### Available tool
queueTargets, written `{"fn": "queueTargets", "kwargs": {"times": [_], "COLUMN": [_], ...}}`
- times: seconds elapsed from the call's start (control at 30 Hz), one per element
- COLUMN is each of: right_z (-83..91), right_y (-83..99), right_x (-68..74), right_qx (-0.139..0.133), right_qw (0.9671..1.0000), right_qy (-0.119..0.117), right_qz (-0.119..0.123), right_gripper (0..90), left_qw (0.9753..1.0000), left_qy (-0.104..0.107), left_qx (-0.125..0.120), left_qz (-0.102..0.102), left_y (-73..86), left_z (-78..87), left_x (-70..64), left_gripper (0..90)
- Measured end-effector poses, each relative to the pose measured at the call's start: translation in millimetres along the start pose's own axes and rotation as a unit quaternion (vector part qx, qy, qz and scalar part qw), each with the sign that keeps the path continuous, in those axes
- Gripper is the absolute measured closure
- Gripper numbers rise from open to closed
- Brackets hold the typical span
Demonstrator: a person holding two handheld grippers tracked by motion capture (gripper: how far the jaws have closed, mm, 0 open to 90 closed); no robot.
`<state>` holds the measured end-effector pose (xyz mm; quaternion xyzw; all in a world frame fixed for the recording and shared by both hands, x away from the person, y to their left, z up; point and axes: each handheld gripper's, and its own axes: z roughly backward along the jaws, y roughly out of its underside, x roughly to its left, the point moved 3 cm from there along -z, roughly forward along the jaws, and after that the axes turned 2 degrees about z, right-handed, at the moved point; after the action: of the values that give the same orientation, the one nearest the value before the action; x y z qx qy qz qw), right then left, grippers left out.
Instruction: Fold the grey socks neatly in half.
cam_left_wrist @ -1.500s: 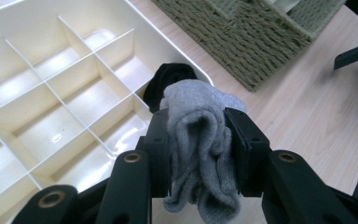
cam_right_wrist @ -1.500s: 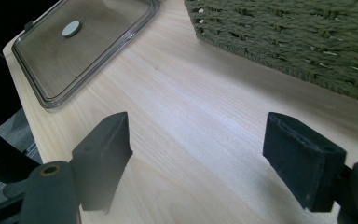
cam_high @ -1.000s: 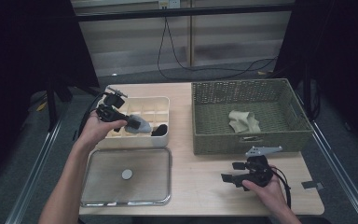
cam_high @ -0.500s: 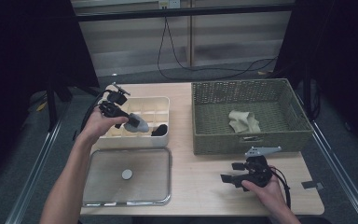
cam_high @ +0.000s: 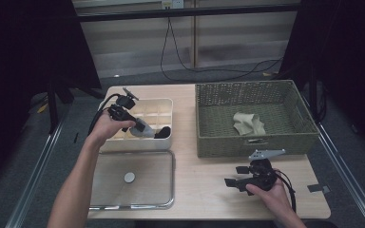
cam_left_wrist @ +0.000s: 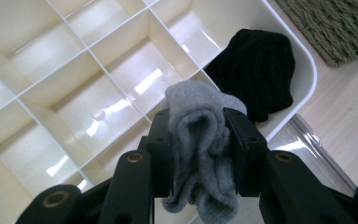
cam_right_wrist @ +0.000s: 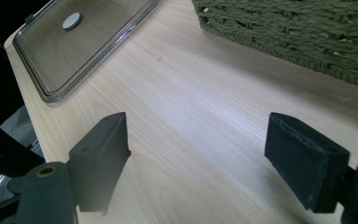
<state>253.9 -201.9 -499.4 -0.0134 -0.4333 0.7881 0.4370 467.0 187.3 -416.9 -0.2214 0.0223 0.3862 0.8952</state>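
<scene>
A rolled grey sock (cam_left_wrist: 200, 140) is clamped between the jaws of my left gripper (cam_left_wrist: 199, 135), which hangs over the cream divided box (cam_high: 164, 105). In the high view that gripper (cam_high: 140, 127) and its grey sock (cam_high: 144, 128) sit above the box's front row. A black sock (cam_left_wrist: 256, 70) fills the front right compartment, seen in the high view as a dark lump (cam_high: 163, 132). My right gripper (cam_high: 234, 176) rests open near the table's front right, its jaws spread wide over bare wood (cam_right_wrist: 200, 140). A beige sock (cam_high: 248, 123) lies in the green wicker basket (cam_high: 209, 142).
A clear lid (cam_high: 147, 202) with a white knob lies flat in front of the box, also near the right gripper as the lid (cam_right_wrist: 102, 42). The basket wall (cam_right_wrist: 307, 42) rises close ahead of the right gripper. Cables run behind the table.
My left gripper with the grey sock has shifted slightly toward the box's front right. The right gripper has stayed put.
</scene>
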Motion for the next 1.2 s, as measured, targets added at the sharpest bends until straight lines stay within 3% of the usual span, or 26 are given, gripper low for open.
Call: {"fn": "queueTargets", "kwargs": {"times": [0.33, 0.5, 0.67, 1.2], "right_z": [0.3, 0.4, -0.4, -0.4], "right_y": [0.0, 0.0, -0.1, 0.4], "right_x": [0.2, 0.2, 0.5, 1.1], "right_qx": [-0.001, -0.001, 0.0, 0.003], "right_qw": [1.0, 1.0, 1.0, 1.0], "right_qy": [0.0, -0.001, -0.001, -0.002], "right_qz": [0.001, 0.002, 0.0, 0.004], "right_gripper": [21.5, 21.4, 21.3, 21.2], "left_qw": [0.9997, 0.9997, 0.9996, 0.9982], "left_qy": [-0.011, -0.005, -0.003, -0.013], "left_qx": [0.019, 0.022, 0.027, 0.057], "left_qz": [-0.01, -0.003, -0.009, -0.007], "left_y": [-1.8, -2.1, -3.2, -6.7], "left_z": [-13.0, -15.6, -19.1, -38.6], "left_x": [-2.9, -2.4, -6.2, -6.6], "left_gripper": [65.9, 66.0, 66.0, 66.4]}}
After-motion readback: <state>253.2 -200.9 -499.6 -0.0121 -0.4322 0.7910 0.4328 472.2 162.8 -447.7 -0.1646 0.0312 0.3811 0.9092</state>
